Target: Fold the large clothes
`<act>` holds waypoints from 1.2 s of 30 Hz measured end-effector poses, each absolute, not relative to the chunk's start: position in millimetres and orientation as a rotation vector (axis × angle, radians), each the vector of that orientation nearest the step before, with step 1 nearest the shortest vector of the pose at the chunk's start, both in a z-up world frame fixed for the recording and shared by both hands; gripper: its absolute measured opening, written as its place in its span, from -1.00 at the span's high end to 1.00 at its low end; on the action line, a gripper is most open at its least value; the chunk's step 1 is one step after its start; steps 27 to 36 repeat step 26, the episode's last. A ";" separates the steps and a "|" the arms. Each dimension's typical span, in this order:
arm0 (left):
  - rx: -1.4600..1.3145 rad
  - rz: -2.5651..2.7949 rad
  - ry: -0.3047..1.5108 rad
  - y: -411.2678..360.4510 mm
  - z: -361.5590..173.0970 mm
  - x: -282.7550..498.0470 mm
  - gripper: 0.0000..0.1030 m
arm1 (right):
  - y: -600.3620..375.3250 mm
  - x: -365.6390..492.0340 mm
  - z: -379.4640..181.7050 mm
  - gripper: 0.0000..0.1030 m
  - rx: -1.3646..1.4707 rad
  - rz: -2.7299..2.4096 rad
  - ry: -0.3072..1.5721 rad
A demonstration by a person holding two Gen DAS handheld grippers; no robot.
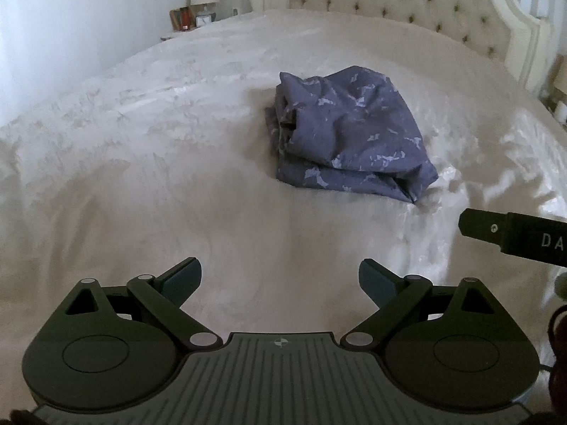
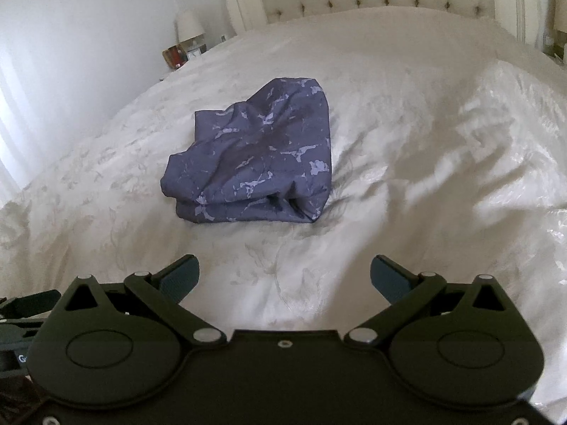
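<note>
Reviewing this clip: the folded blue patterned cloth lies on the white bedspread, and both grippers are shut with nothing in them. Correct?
Not quite. Both wrist views show the left gripper and right gripper open, jaws spread wide, with nothing in them. The folded blue patterned cloth does lie on the white bedspread.

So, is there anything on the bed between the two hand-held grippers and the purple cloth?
Nothing visible. Only bare white bedspread lies between the folded purple cloth and the open left hand-held gripper and right hand-held gripper.

Right gripper side, left wrist view: white letters "DA", cut off by the frame edge.
Left gripper, right wrist view: a single partial letter, unreadable.
</note>
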State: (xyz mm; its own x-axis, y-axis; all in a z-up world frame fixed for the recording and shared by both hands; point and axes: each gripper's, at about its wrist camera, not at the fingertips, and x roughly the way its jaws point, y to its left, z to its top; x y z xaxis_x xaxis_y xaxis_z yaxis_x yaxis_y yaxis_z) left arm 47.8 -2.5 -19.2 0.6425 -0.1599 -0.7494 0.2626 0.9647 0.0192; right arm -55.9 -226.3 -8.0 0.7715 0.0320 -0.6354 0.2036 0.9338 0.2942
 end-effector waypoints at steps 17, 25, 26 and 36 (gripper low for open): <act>0.138 -0.247 0.874 -5.2 -27.0 53.8 -0.88 | -227.0 -48.5 -15.9 -0.98 0.385 -0.092 0.718; 0.143 -0.237 0.882 -5.9 -29.9 55.5 -0.87 | -226.0 -47.2 -19.7 -0.98 0.393 -0.090 0.730; 0.142 -0.239 0.885 -4.6 -30.8 56.8 -0.87 | -225.1 -47.1 -20.1 -0.98 0.393 -0.092 0.732; 0.142 -0.239 0.885 -4.6 -30.8 56.8 -0.87 | -225.1 -47.1 -20.1 -0.98 0.393 -0.092 0.732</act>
